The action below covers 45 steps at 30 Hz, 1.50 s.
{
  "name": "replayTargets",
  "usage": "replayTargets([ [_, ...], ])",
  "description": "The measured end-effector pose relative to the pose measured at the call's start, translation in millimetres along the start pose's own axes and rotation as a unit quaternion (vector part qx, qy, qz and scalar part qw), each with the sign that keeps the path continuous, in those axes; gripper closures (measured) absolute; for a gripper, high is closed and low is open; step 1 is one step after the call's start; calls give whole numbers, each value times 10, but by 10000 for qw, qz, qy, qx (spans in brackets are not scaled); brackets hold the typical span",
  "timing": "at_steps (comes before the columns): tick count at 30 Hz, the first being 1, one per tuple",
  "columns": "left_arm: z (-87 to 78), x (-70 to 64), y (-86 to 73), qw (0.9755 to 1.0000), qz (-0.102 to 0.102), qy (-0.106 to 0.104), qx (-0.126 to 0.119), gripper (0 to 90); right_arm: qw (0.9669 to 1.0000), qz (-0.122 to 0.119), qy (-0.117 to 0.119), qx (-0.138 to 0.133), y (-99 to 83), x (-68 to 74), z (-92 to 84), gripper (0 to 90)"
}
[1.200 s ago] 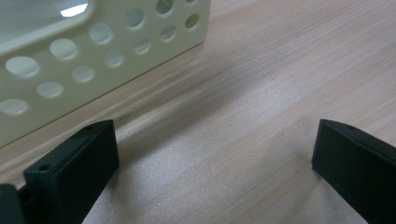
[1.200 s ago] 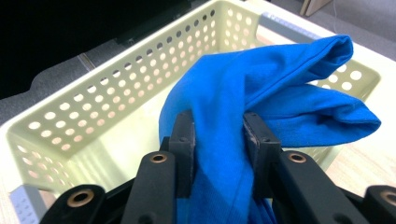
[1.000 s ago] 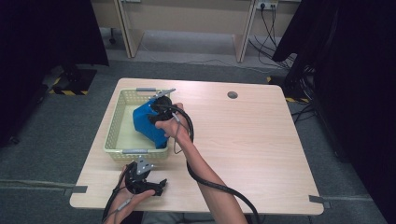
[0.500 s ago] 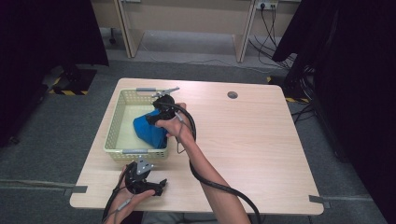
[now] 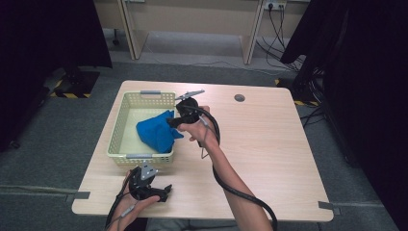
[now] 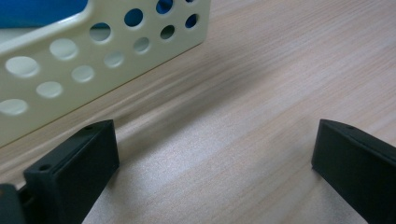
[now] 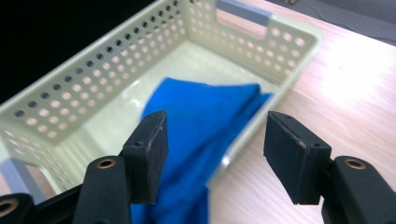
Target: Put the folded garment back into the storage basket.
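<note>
While the right tongs [image 5: 174,123] hover over the right-hand rim of the basket [image 5: 120,126], their jaws stand partly apart with nothing pinched; they have just been opening. Seen from the right gripper view, the two black pads [image 7: 150,151] sit on either side of the blue cloth [image 7: 205,126] without pressing it.

Blue cloth: a crumpled bundle inside the cream perforated basket, bunched toward the basket's right wall. One fold is draped up onto that wall's rim, near the right tongs. Whether any cloth hangs past the rim onto the counter I cannot tell.

Basket: stands on the left half of the counter [image 5: 269,144], nearer the far edge than the near one, with a grey handle [image 5: 151,92] on its far wall and another on its near wall.

Left tongs [image 5: 163,191]: rest low at the near edge of the counter, close to the near-left corner, just in front of the basket's near wall. Jaws wide, bare wood between them in the left gripper view, nothing held. The basket's holed wall [image 6: 70,51] shows just beyond the left jaw, with blue visible through the holes.

A person's right forearm [image 5: 231,183] reaches in from the near edge, cable trailing along it.
</note>
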<state>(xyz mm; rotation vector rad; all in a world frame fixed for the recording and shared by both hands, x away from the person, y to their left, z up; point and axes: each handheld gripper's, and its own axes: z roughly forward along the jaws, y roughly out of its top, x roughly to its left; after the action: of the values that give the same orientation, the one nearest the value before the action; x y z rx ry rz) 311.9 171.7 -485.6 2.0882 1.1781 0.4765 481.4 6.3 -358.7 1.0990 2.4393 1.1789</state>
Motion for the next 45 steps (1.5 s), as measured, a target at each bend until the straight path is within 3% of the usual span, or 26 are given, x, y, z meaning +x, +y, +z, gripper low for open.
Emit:
replayTargets([
  [14,-1,0,0,10000,0,-1,6,0,9997,171,-151,50,-364,-361,-210,378],
  [32,-1,0,1,10000,-3,1,7,0,9998,20,-154,-93,-634,-480,-436,214],
  [45,1,0,2,10000,-21,13,0,0,9998,42,-132,-157,-850,-589,-467,146],
])
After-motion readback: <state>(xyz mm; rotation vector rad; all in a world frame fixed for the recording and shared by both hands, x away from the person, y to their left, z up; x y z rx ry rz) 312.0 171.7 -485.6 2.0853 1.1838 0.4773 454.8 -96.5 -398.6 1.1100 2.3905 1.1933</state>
